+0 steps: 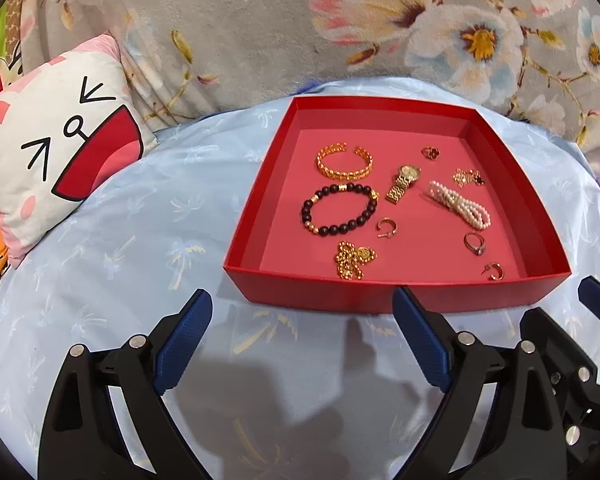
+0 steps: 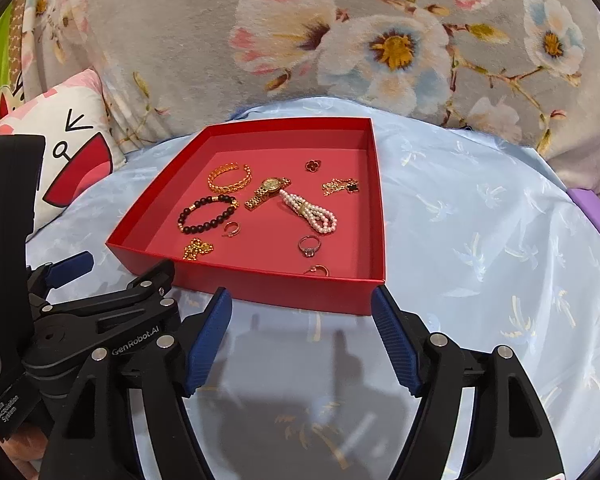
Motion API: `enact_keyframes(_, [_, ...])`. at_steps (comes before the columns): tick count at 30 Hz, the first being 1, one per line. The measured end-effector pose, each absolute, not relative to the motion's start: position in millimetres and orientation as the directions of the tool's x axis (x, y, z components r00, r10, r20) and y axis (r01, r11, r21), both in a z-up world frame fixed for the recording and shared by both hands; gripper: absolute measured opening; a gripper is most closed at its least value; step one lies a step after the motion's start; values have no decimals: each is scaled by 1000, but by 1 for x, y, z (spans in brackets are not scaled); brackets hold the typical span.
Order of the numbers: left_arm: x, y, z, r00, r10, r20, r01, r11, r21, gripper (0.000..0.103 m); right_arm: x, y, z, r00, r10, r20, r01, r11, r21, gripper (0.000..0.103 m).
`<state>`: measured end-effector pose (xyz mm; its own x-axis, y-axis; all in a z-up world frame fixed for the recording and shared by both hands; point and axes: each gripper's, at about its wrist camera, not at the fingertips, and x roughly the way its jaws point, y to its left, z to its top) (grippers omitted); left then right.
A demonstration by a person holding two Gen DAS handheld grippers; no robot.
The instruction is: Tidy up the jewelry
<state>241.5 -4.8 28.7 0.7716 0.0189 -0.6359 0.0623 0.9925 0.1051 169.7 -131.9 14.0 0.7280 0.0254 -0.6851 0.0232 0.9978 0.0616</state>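
Observation:
A shallow red tray [image 1: 396, 298] [image 2: 268, 286] lies on a pale blue sheet and holds several pieces: a gold bangle [image 1: 344, 162], a dark bead bracelet [image 1: 338, 209], a gold watch [image 1: 403, 182], a pearl bracelet [image 1: 460, 204], a gold chain [image 1: 352, 260], rings and earrings. My left gripper [image 1: 302, 304] is open and empty just in front of the tray's near wall. My right gripper [image 2: 302, 300] is open and empty, also at the near wall. Each gripper shows at the edge of the other's view.
A cat-face cushion [image 1: 56, 152] lies to the left of the tray. A grey floral blanket [image 1: 300, 20] rises behind it. A purple object [image 2: 596, 212] sits at the far right edge of the sheet.

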Motion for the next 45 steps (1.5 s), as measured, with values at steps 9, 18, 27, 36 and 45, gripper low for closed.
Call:
enact_keyframes(9, [238,-8,23,763,23,-646,70,991,117,89,171,-138,16,728,22,-686,33,997,66,75])
enact_keyframes(18, [236,-7,27,752,23,-659,69,991,114,92,170,-137,20,728,16,-685,33,998,59,76])
enact_keyframes(27, [232,-6,36,747,25,-664,69,991,115,95,168,-137,22,730,8,-684,41,998,55,76])
enact_keyframes(36, [230,-4,41,751,30,-660,65,991,120,95,166,-136,25,732,-4,-681,46,998,43,77])
enact_keyframes(45, [227,-4,45,756,45,-652,56,989,134,95,166,-137,28,735,-4,-678,45,998,43,77])
